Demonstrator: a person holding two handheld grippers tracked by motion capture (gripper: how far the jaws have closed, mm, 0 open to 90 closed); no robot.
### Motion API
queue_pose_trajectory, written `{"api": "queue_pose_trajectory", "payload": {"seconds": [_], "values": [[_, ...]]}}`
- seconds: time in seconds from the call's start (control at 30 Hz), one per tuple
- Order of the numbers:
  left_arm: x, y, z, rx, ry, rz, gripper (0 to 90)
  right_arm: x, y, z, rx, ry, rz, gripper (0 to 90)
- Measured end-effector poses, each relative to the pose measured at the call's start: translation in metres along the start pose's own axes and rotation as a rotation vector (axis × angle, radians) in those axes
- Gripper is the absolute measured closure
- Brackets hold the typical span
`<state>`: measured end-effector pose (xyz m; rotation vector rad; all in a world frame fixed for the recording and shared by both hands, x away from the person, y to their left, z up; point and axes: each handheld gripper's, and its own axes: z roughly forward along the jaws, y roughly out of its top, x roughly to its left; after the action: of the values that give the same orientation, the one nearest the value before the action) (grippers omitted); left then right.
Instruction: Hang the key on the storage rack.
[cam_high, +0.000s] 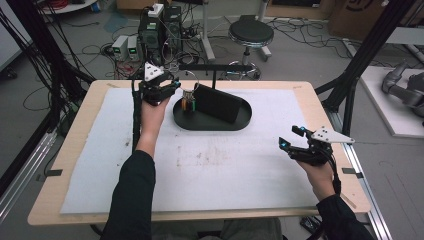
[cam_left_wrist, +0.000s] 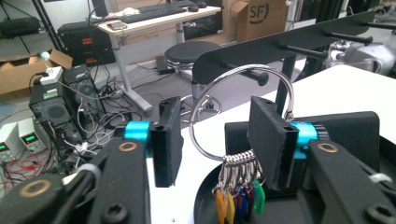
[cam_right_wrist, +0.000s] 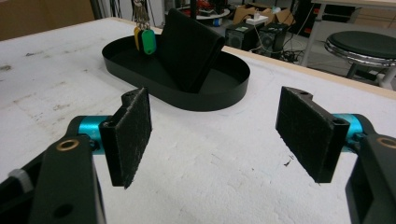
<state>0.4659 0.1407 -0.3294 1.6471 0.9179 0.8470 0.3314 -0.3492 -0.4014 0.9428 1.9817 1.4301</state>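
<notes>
Faintly, "SF" on cardboard box (cam_left_wrist: 258, 15) beyond left tool (cam_left_wrist: 219, 135).

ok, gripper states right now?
Left gripper: open, key ring between the jaws, not pressed.
Right gripper: open, holding nothing.

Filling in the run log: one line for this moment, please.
left tongs: open around key ring on rack peg | right tongs: open, idle over table | tray: holds wallet

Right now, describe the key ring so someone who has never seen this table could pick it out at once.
On the white mat, find the black oval tray at the far middle. At its left end, beside the black pouch, hangs the key ring on a peg of the black rack. It alone is a shiny metal hoop carrying coloured tags.
</notes>
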Motion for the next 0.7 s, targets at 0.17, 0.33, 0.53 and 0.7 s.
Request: {"api": "queue_pose_trajectory", "payload": {"seconds": [0.17,0.33,0.53,0.7], "values": [[-0.001,-0.004,-0.012,-0.024,-0.008,-0.010,48.6,-0.002,0.000,0.000,-0.001,-0.007,0.006,27.1],[0.000,-0.012,-0.028,-0.019,-0.029,-0.039,44.7,-0.003,0.000,0.000,-0.003,-0.010,0.010,27.1],[-0.005,-0.024,-0.059,-0.056,-0.067,-0.039,44.1,-0.003,0.000,0.001,-0.002,-0.011,0.008,27.1],[-0.014,-0.035,-0.085,-0.075,-0.089,-0.018,38.5,-0.003,0.000,0.001,-0.004,-0.013,0.010,27.1]]}}
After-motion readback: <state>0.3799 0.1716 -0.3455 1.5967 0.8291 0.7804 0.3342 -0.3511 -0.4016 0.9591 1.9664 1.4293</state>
